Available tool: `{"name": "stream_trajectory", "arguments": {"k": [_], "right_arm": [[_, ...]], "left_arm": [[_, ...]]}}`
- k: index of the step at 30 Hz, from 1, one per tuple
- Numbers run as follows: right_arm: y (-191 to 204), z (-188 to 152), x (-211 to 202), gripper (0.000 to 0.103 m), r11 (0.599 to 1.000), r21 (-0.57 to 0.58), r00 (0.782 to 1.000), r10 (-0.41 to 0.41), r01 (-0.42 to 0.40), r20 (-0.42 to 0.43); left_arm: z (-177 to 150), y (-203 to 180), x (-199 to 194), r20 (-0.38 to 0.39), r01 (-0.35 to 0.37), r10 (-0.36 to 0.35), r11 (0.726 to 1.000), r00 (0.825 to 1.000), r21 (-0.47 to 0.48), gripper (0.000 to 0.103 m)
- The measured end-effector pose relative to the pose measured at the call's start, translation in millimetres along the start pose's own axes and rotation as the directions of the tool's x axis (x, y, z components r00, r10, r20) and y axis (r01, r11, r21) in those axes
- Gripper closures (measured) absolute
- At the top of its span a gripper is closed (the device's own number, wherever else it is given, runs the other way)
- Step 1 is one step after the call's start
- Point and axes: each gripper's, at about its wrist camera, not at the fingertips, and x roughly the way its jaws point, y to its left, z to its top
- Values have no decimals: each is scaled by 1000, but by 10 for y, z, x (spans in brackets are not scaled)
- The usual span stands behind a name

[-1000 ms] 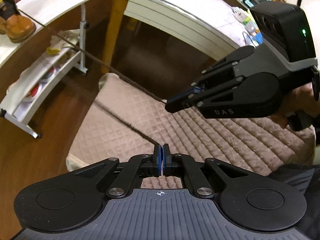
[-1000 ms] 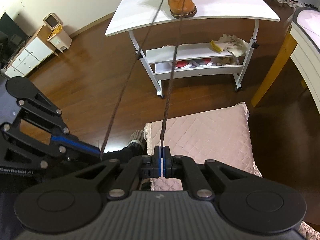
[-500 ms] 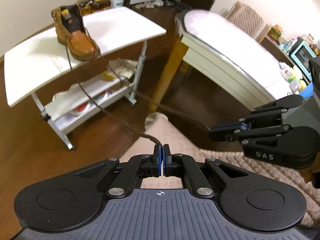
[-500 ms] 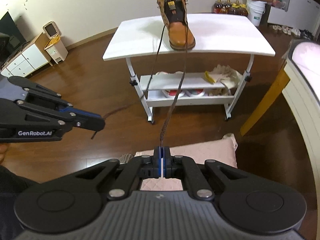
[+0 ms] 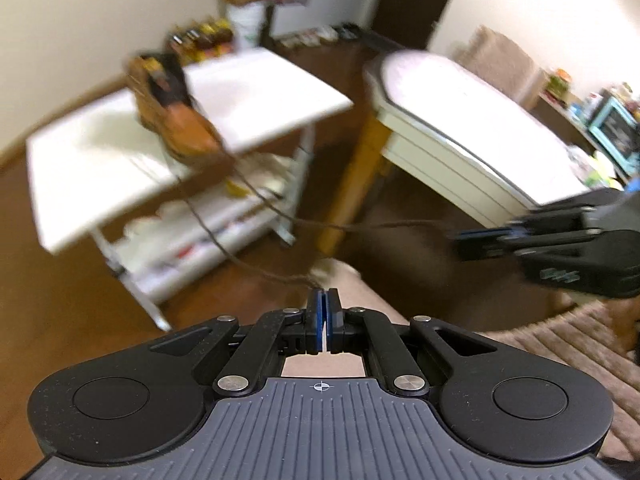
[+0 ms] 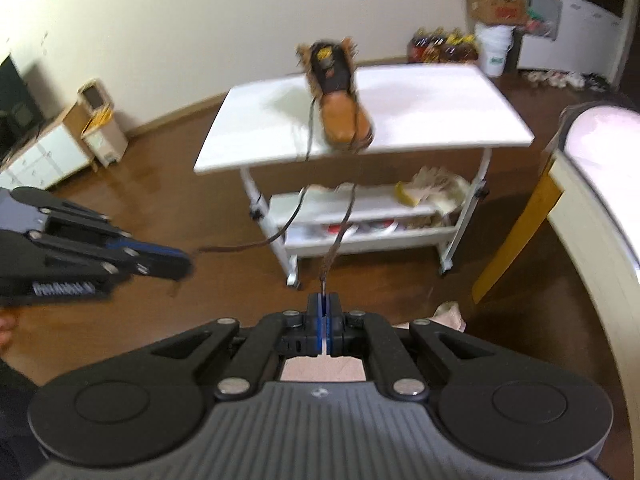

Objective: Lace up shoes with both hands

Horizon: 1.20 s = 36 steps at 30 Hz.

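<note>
Tan boot [image 6: 340,116] at twelve o'clock could be dragged off the white table [image 6: 460,112] if both slack lace ends [image 6: 336,240], each pinched in the left gripper [image 5: 322,294] and right gripper [image 6: 322,298], are yanked

Nothing can be read with certainty, since motion blur smears every marking. The left gripper [image 6: 182,266] carries a line of white lettering on its side in the right wrist view, and the right gripper [image 5: 460,246] carries a short white mark on its body in the left wrist view, but both are too blurred to spell out. The cardboard box [image 6: 498,4] at the far wall has red print, the boot [image 6: 340,104] a small yellow tag on its tongue, and the white bucket [image 6: 496,48] a faint green mark, all illegible.
</note>
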Motion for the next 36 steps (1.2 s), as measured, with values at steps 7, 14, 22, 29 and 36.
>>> {"name": "stream_trajectory", "arguments": {"k": [7, 14, 22, 29, 36], "right_arm": [[-206, 508, -76, 101, 996, 56, 984, -76, 68, 163], [-213, 1286, 2, 101, 983, 141, 923, -163, 121, 348], [117, 2092, 1153, 101, 964, 235, 933, -198, 128, 302], [403, 2632, 2263, 101, 949, 304, 970, -151, 89, 188], [100, 2852, 2280, 101, 905, 362, 946, -290, 221, 146]], "left_arm": [[820, 1053, -127, 158, -264, 262, 965, 952, -6, 101], [1692, 1999, 2, 273, -353, 341, 936, 900, -7, 101], [2212, 2933, 1328, 84, -222, 211, 965, 974, 141, 101], [2289, 3315, 2322, -157, -14, 51, 973, 986, 232, 91], [2212, 3258, 2634, -250, 131, -63, 955, 966, 265, 83]]}}
